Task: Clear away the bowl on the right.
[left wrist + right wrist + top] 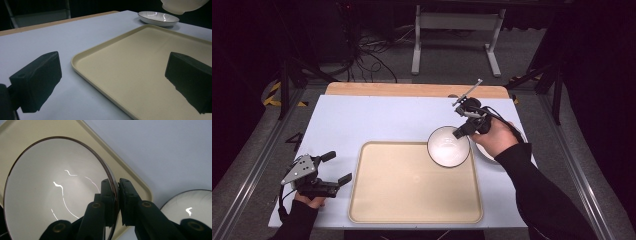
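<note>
The right hand-held gripper [460, 132] is clamped on the rim of the deep white ceramic bowl [448, 146], holding it above the beige plastic tray's [377, 200] far right corner, probably for placing there. The left hand-held gripper [338, 168] waits, jaws apart and empty, left of the tray.

A recording lab, this one, no home kitchen. A pale blue table [362, 120] sits boxed in by an aluminium frame [249, 165], with black-and-yellow hazard tape [274, 97] on the grey floor. Loose cables [367, 60] sprawl behind it beside a white metal stand [457, 30], and everything beyond is blacked out, dark all round.
</note>
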`<state>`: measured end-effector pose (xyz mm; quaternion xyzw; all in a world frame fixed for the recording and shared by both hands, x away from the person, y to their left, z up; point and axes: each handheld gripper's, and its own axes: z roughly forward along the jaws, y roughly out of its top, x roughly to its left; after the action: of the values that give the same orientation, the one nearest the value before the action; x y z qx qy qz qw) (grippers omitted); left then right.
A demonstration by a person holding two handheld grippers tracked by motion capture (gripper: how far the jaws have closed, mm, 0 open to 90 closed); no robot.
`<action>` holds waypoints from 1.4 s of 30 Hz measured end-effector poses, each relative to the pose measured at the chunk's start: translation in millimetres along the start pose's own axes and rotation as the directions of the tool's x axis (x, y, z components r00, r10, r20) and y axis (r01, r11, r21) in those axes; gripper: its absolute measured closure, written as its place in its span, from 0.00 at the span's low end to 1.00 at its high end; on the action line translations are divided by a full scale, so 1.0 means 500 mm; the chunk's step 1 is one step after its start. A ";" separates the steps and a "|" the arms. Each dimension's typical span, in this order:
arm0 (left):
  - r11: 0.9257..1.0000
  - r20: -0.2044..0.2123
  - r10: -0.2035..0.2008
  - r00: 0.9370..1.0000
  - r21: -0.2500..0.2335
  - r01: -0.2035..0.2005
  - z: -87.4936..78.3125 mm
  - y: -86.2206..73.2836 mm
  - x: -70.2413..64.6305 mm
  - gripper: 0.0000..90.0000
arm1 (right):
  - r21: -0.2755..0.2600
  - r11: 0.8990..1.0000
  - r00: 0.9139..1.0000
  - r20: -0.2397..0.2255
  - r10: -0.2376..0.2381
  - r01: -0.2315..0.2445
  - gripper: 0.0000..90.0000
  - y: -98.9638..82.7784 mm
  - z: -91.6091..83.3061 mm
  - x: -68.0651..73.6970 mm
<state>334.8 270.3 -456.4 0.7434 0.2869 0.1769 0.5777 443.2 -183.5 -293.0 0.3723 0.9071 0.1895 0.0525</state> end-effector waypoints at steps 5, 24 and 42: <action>1.000 -0.003 -0.001 1.000 -0.007 0.001 0.001 0.000 -0.001 0.02 | 0.001 1.000 1.000 -0.013 -0.016 0.016 0.92 0.011 0.013 0.025; 1.000 -0.001 0.006 1.000 -0.006 -0.006 0.000 0.000 0.000 0.02 | 0.020 0.997 0.993 -0.096 -0.071 0.073 0.92 0.038 0.072 0.080; 1.000 0.000 0.006 1.000 -0.005 -0.006 0.000 0.000 -0.001 0.02 | 0.060 0.994 0.984 -0.160 -0.079 0.089 0.92 0.032 0.160 0.092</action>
<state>334.5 270.1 -456.5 0.7427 0.2844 0.1793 0.5791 439.6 -116.8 -358.9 0.3191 0.9291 0.1856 -0.0240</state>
